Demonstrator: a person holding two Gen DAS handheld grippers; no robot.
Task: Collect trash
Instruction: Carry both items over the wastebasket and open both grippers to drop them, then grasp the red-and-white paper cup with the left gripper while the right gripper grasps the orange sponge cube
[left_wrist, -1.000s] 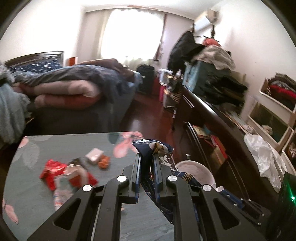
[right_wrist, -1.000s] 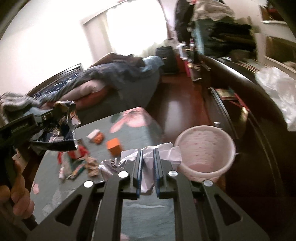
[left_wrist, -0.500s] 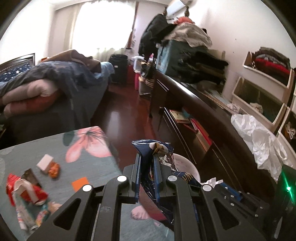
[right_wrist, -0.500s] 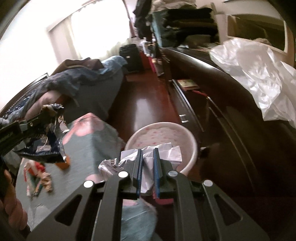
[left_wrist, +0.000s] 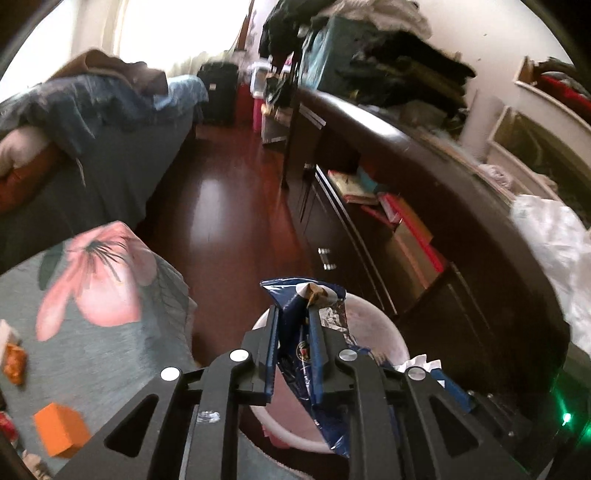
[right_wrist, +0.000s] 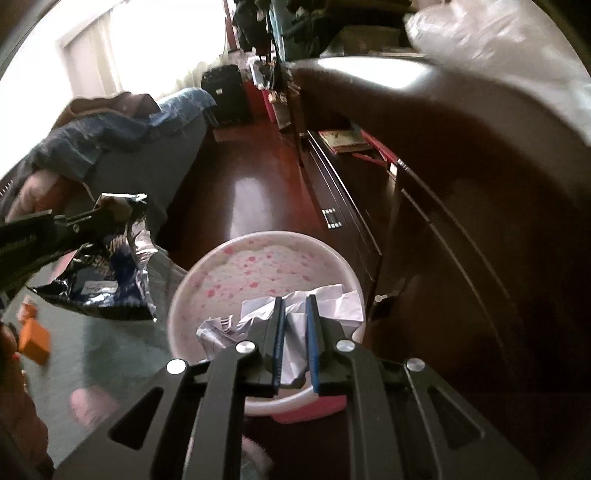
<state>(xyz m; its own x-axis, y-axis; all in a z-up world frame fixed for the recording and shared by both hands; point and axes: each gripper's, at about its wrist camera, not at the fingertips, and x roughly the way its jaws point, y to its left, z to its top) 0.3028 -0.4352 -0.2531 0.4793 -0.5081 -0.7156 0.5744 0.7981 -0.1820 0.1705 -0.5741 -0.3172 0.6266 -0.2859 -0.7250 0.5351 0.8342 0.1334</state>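
My left gripper (left_wrist: 292, 313) is shut on a dark blue foil snack bag (left_wrist: 325, 406), held above the near rim of a pink-spotted white waste bin (left_wrist: 376, 325). My right gripper (right_wrist: 294, 301) is shut on crumpled white paper (right_wrist: 332, 302), held over the open bin (right_wrist: 258, 266). In the right wrist view the left gripper (right_wrist: 85, 221) holds the foil bag (right_wrist: 107, 280) left of the bin, over the table edge.
A green flowered tablecloth (left_wrist: 92, 332) covers the table at left, with an orange block (left_wrist: 61, 430) and an orange snack scrap (left_wrist: 14, 363) on it. A dark sideboard (left_wrist: 424, 221) runs along the right. A bed (left_wrist: 74, 129) stands beyond the red wood floor.
Both grippers have swung right from over the table to the bin, carrying the foil bag and the paper. The bin now lies directly below the right gripper.
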